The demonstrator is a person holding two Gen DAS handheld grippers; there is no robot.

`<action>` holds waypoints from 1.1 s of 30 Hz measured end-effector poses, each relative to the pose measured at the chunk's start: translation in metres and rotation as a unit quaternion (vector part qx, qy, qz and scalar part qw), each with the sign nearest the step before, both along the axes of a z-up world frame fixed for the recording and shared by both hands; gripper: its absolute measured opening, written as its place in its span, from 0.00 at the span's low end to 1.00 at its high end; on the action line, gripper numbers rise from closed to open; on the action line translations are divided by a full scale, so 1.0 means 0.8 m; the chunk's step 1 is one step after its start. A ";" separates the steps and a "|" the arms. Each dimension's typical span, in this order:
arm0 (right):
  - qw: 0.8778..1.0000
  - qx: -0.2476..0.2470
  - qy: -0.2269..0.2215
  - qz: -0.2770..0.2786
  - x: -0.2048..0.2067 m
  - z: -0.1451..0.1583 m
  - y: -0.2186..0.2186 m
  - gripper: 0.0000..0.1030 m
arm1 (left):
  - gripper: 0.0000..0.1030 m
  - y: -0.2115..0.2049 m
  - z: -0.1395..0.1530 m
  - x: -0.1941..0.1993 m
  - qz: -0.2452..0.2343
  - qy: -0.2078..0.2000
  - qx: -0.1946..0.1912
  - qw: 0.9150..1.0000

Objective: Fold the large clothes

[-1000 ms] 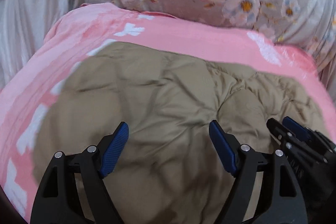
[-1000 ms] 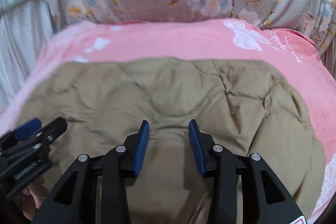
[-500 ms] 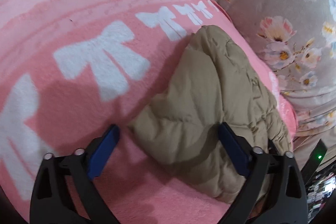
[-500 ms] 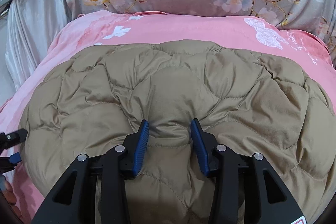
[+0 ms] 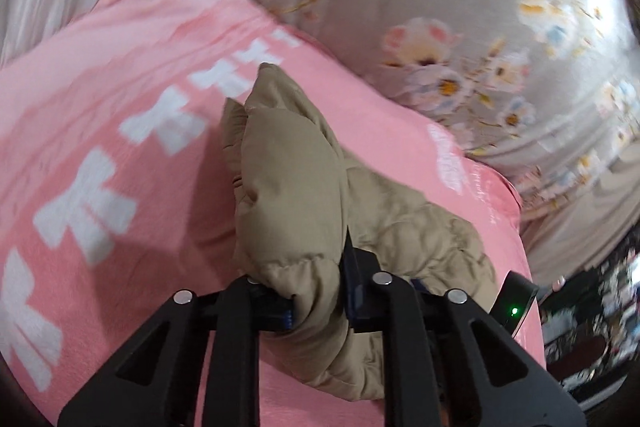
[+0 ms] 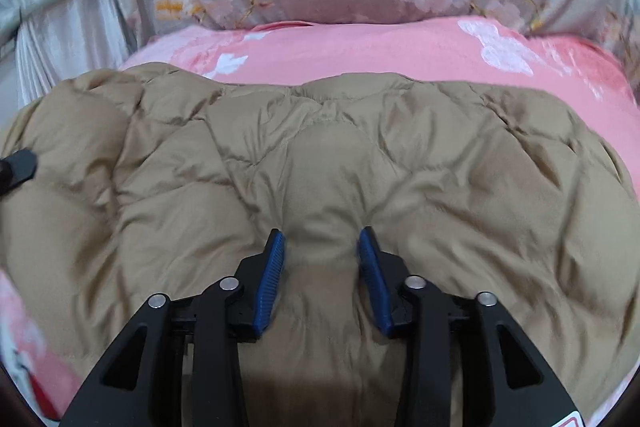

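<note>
Pinching the tan puffer jacket [image 5: 288, 187], both the left claw [image 5: 318, 291] and right claw [image 6: 322, 267] overlie a pink blanket [image 5: 120, 107].

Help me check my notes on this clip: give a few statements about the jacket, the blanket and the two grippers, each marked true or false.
1. The left gripper is shut on a bunched end of the tan jacket. True.
2. The right gripper hangs away from the jacket. False: its fingers press in, with a ridge of fabric between them.
3. The jacket lies on a pink blanket with white bows. True.
4. The jacket is blue. False: it is tan.
</note>
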State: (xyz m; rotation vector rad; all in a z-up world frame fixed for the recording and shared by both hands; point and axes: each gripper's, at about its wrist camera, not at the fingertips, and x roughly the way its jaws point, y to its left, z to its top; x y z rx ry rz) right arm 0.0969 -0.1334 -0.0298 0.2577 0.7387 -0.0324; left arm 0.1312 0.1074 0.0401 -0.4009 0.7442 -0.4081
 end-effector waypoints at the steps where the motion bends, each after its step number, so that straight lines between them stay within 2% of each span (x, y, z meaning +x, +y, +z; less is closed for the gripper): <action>1: 1.000 0.019 -0.002 0.004 -0.016 0.005 -0.006 0.25 | 0.14 -0.008 0.012 -0.004 -0.009 -0.010 0.007 1.000; 2: 1.000 0.029 -0.002 0.007 -0.029 0.007 -0.010 0.19 | 0.14 -0.018 0.027 -0.009 -0.022 -0.022 0.014 0.999; 5: 0.998 0.058 0.013 0.014 -0.067 0.001 -0.022 0.09 | 0.13 -0.042 0.051 -0.022 -0.043 -0.047 0.023 0.998; 8: 0.997 0.075 0.024 0.020 -0.075 -0.016 -0.024 0.07 | 0.13 -0.076 0.072 -0.035 -0.076 -0.069 0.026 0.994; 12: 0.995 0.098 0.024 0.020 -0.069 -0.033 -0.026 0.07 | 0.13 -0.137 0.097 -0.066 -0.134 -0.101 0.047 0.985; 16: 0.990 0.140 0.014 0.033 -0.069 -0.043 -0.041 0.06 | 0.13 -0.199 0.097 -0.084 -0.181 -0.110 0.066 0.975; 19: 0.975 0.220 0.017 0.034 -0.086 -0.048 -0.073 0.03 | 0.12 -0.246 0.085 -0.089 -0.215 -0.099 0.077 0.969; 21: 0.969 0.244 0.015 0.026 -0.110 -0.047 -0.096 0.01 | 0.12 -0.284 0.075 -0.095 -0.239 -0.094 0.094 0.962; 27: 0.981 0.186 0.020 -0.060 -0.203 -0.033 -0.175 0.03 | 0.11 -0.371 0.027 -0.102 -0.287 -0.061 0.136 0.946; 29: 0.984 0.144 0.030 -0.101 -0.227 -0.025 -0.200 0.07 | 0.11 -0.396 0.002 -0.107 -0.305 -0.040 0.147 0.940; 33: 0.982 0.093 0.039 -0.162 -0.261 -0.006 -0.245 0.07 | 0.11 -0.436 -0.043 -0.131 -0.333 -0.025 0.186 0.924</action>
